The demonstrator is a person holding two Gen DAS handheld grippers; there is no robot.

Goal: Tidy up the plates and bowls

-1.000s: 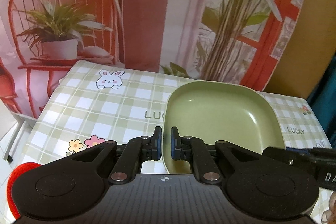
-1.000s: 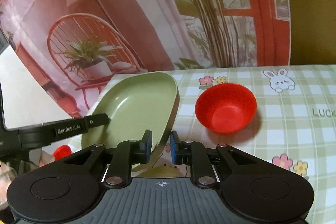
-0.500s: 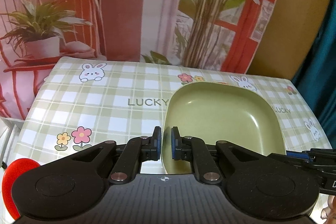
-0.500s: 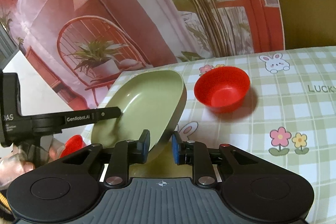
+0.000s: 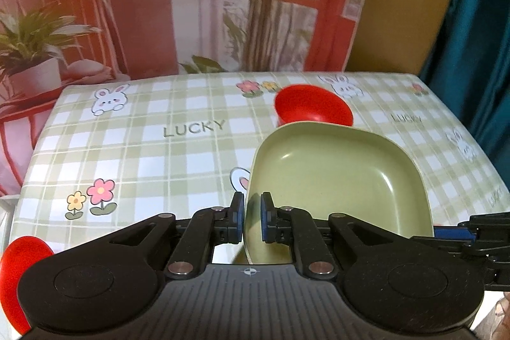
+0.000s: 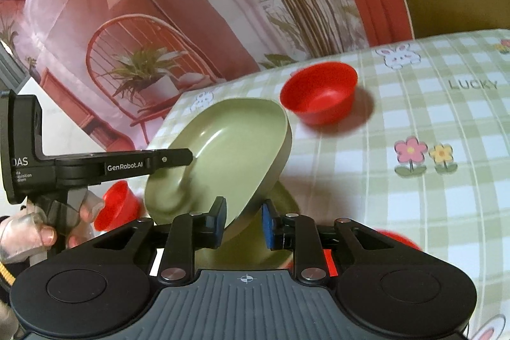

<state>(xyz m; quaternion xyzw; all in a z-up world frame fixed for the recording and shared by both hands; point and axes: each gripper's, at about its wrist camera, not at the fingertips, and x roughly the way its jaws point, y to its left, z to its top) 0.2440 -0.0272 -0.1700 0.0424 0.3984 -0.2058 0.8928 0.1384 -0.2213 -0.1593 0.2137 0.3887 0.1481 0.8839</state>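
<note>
The left hand-held gripper (image 5: pixel 250 222) is clamped on the near left rim of the square green plate (image 5: pixel 334 180), its blue pads pinching the rim from both sides. In the right wrist view this hand-held gripper reaches in from the left, its tip on the plate's rim, with a person's hand (image 6: pixel 41 231) around its grip. The plate is held tilted above the bench (image 5: pixel 143 155), its right side raised, over the near middle of the green-and-white checked cloth (image 6: pixel 414 212) printed with rabbits, flowers and the word LUCKY. The right hand-held gripper (image 6: pixel 244 225) has the plate's lower edge between its pads, but its jaws have just been opening: the left pad lies against the plate, while the right pad stands apart from it, so this one no longer pinches the plate. A red bowl (image 6: pixel 318 91) sits upright on the cloth just beyond the plate's far edge, towards the back of the bench. A second red bowl (image 6: pixel 118 206) shows low at the left, near the person's hand, partly hidden. Behind the bench hangs a printed backdrop (image 5: pixel 191 5) with a red chair and potted plants.
</note>
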